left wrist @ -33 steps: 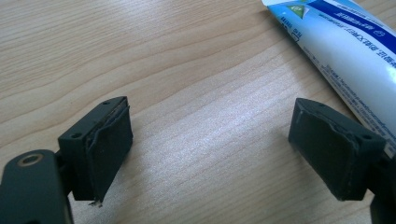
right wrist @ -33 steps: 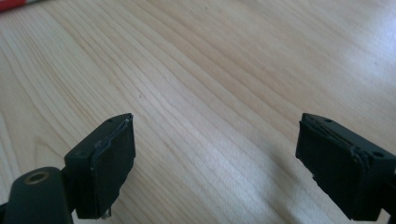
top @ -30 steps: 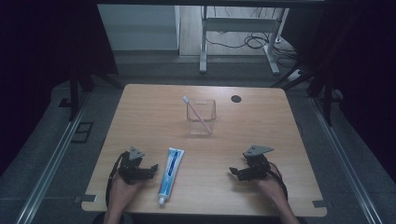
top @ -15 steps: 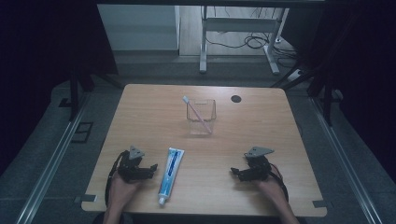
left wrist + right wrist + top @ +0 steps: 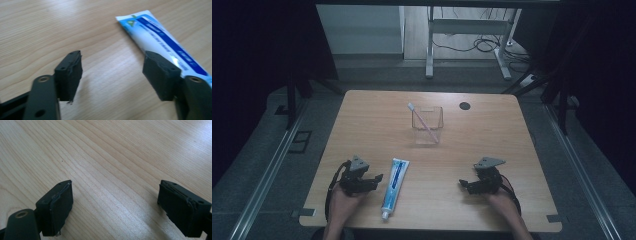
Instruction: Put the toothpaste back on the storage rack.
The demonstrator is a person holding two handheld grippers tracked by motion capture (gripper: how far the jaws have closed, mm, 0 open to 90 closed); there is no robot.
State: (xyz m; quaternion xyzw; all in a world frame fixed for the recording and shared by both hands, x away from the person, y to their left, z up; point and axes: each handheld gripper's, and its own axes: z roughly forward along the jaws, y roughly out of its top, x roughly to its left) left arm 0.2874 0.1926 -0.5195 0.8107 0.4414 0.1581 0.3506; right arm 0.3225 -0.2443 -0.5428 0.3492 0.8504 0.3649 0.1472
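A white and blue toothpaste tube (image 5: 393, 188) lies on the wooden table (image 5: 362, 120), cap toward the front edge. My left gripper (image 5: 377, 179) rests just left of it, open with nothing between the jaws; they have just been closing. In the left gripper view the tube (image 5: 160, 42) lies beyond and beside the right jaw, and my left gripper (image 5: 112, 72) frames bare wood. My right gripper (image 5: 463, 184) rests at the front right, open and empty; the right gripper view shows it (image 5: 115, 202) over bare wood. A clear square cup (image 5: 428, 124) holds a pink toothbrush (image 5: 422, 121) mid-table.
A small dark round disc (image 5: 465, 105) sits near the table's far right. Beyond the far edge stand metal table legs and cables on the floor. Rails run along the floor on both sides of the table.
The left gripper has edged slightly toward the tube. The right gripper, tube and cup stay where they were.
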